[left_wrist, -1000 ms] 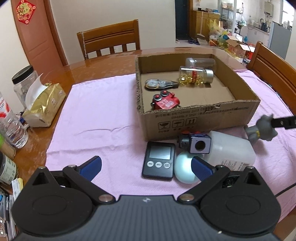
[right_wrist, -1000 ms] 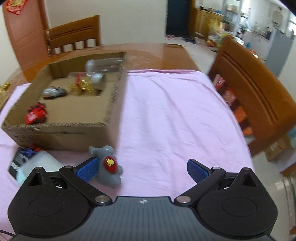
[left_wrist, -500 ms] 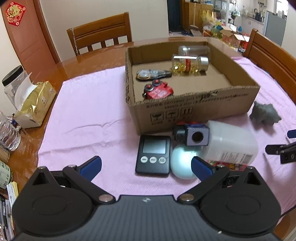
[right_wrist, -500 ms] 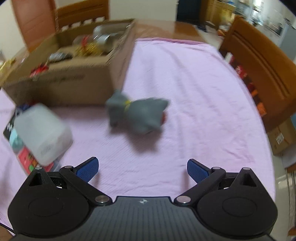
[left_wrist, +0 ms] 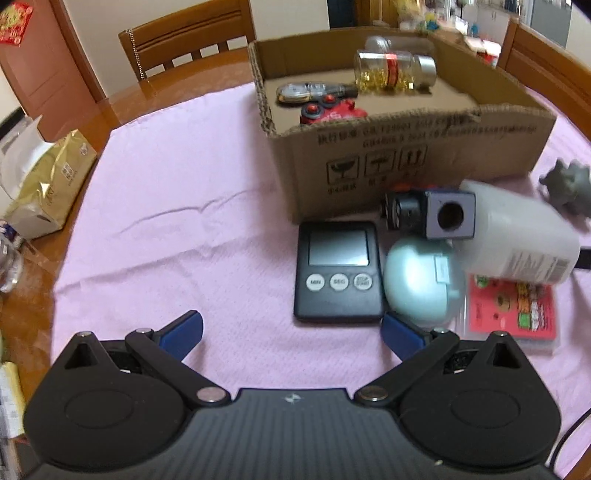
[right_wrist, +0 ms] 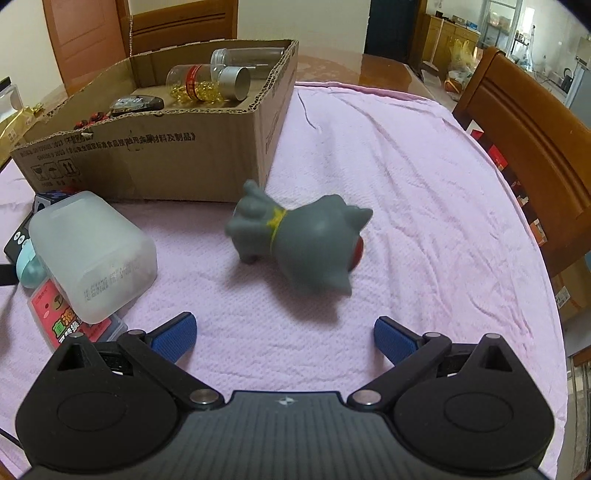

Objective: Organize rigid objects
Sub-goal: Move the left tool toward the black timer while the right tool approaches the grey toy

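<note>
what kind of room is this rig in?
Most likely a home dining room: a wooden table under a pink cloth, wooden dining chairs around it, and a kitchen-like area through the doorway behind.

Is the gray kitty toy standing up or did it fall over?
Fallen over: the gray kitty toy lies on its side on the pink cloth.

Pink cloth (left_wrist: 177, 206) spread over a brown wooden bench (left_wrist: 33, 306), bare wood showing along the left edge and far edge. On that bare left edge, a gold foil bag (left_wrist: 48, 184) with white paper beside it. Wooden chair (left_wrist: 188, 40) behind the far edge, another wooden chair (right_wrist: 524, 122) at the right edge. Red paper decoration (left_wrist: 14, 20) on a brown door at far left. Cluttered room beyond, blurred.
</note>
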`<action>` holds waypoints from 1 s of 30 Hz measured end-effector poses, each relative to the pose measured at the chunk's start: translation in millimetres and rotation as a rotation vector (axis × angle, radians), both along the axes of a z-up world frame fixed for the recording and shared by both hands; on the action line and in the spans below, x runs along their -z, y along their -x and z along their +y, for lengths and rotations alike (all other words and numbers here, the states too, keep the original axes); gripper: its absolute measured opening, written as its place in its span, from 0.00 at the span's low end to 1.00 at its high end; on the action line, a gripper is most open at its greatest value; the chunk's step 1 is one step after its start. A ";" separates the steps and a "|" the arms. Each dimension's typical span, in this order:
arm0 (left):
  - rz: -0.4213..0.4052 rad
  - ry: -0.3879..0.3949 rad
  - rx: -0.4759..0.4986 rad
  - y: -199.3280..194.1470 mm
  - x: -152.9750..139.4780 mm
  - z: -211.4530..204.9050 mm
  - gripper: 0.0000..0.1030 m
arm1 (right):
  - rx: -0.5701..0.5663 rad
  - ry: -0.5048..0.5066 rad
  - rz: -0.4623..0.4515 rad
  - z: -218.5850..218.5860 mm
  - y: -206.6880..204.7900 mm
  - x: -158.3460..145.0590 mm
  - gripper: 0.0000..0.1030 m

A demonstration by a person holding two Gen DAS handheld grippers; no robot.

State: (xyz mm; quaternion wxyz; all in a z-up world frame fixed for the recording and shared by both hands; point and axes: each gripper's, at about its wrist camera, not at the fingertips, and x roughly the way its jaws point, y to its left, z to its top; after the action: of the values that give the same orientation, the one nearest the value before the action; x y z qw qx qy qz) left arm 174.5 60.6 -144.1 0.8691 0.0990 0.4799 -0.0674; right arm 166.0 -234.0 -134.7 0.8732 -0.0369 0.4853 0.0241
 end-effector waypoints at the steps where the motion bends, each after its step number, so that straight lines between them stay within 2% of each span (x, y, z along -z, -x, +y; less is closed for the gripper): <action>1: 0.004 0.016 -0.006 -1.8 0.7 3.3 1.00 | 0.004 0.000 -0.002 -0.6 0.3 -0.8 1.00; 5: 0.007 0.039 -0.023 -4.1 2.4 13.7 1.00 | 0.014 -0.001 -0.005 0.4 -0.8 -1.4 1.00; 13: -0.019 -0.050 -0.088 -7.1 -2.2 37.2 0.99 | 0.025 0.001 0.003 0.9 -0.2 -1.4 1.00; 17: -0.047 -0.006 -0.036 -10.9 -6.4 34.2 0.99 | 0.026 0.000 -0.006 0.7 1.5 -0.8 1.00; 21: -0.057 -0.001 -0.014 -20.2 1.7 28.4 0.97 | 0.027 -0.001 -0.009 0.4 2.3 -0.9 1.00; 24: -0.041 0.034 -0.030 -27.9 1.7 32.0 0.96 | 0.026 -0.001 -0.013 0.5 3.1 -0.8 1.00; 30: -0.025 0.018 -0.075 -23.8 2.0 44.8 0.98 | 0.026 -0.001 -0.011 0.4 3.1 -1.2 1.00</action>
State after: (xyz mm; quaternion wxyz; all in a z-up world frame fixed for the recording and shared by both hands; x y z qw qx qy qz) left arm 198.3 105.4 -146.0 0.8779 0.0741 0.4717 -0.0376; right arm 162.9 -233.6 -133.6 0.8762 -0.0305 0.4808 0.0129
